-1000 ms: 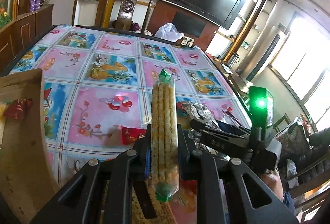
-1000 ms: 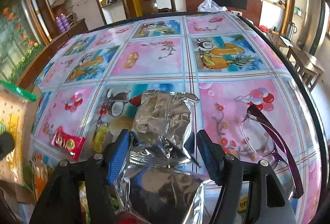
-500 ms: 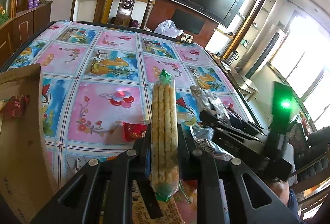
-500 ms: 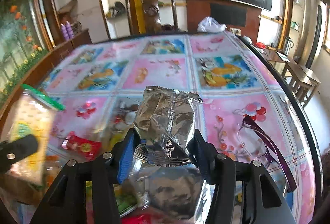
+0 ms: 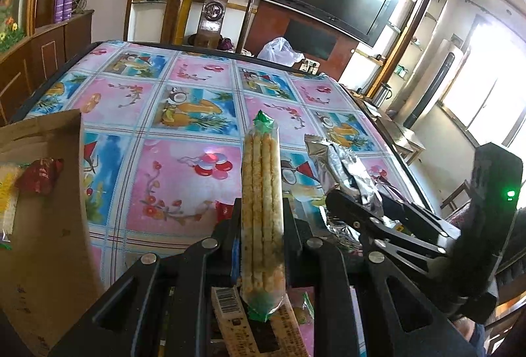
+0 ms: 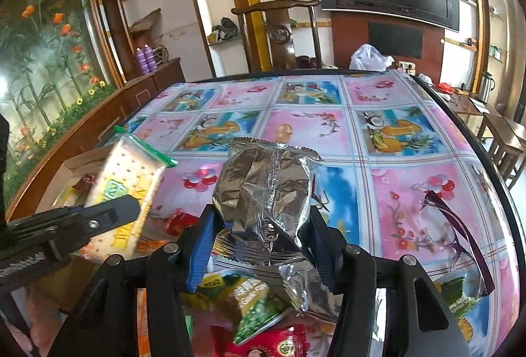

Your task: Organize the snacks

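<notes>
The left tongs (image 5: 261, 225) are clamped on a long clear cracker packet (image 5: 262, 212) with green sealed ends, held edge-on and upright above the worktop (image 5: 184, 133). Seen from the right wrist, its flat face shows pale dotted crackers and yellow lettering. The right tongs (image 6: 263, 225) are clamped on a crinkled silver foil pouch (image 6: 266, 189), its serrated top seam standing up between the blue-lined fingers (image 6: 199, 245).

To the left stands a brown cardboard box (image 5: 49, 225), its flap raised; a red wrapped sweet (image 5: 39, 176) lies in it beside something yellow. Loose packets crowd the near edge beneath both tools: a green pea bag (image 6: 253, 307), a glossy red pouch (image 6: 269, 344), a tan bar with a barcode (image 5: 230, 307), and a small red sachet (image 6: 180, 222) on the cloth just past them. The worktop wears a shiny plastic cloth of pink and blue fruit squares. Purple-armed clear glasses (image 6: 453, 232) lie folded at the right, apart from the snacks. A wooden chair (image 6: 282, 28) stands at the far edge.
</notes>
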Available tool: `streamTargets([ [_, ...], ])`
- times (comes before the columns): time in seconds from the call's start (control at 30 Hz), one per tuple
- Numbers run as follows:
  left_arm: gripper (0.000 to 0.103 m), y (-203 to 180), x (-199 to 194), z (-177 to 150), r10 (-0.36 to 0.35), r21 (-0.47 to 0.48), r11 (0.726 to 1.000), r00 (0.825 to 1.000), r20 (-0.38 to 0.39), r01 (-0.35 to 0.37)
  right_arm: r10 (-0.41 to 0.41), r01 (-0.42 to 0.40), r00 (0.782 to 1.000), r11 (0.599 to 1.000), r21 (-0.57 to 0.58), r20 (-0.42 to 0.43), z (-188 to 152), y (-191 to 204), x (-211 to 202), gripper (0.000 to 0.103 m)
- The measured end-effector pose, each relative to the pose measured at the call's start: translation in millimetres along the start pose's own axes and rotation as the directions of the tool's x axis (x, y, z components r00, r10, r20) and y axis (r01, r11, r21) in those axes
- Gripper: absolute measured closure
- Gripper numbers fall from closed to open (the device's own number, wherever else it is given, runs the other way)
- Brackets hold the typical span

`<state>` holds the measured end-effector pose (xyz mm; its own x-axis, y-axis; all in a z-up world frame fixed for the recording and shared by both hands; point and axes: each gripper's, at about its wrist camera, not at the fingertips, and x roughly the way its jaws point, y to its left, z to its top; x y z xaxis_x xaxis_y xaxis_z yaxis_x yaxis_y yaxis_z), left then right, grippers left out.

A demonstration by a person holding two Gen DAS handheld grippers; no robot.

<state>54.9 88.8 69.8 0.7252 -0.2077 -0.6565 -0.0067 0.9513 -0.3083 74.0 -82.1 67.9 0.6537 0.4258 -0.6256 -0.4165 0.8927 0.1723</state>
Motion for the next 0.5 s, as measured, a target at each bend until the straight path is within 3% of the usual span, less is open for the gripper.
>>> streamTargets([
  [0.5,0.085,-5,-7,0,0.066,0.039,0.997,0.997,0.051,-0.068,0.032,-0.031,0.999,0.999,-0.034,0.037,-2,12,-5,0.045],
])
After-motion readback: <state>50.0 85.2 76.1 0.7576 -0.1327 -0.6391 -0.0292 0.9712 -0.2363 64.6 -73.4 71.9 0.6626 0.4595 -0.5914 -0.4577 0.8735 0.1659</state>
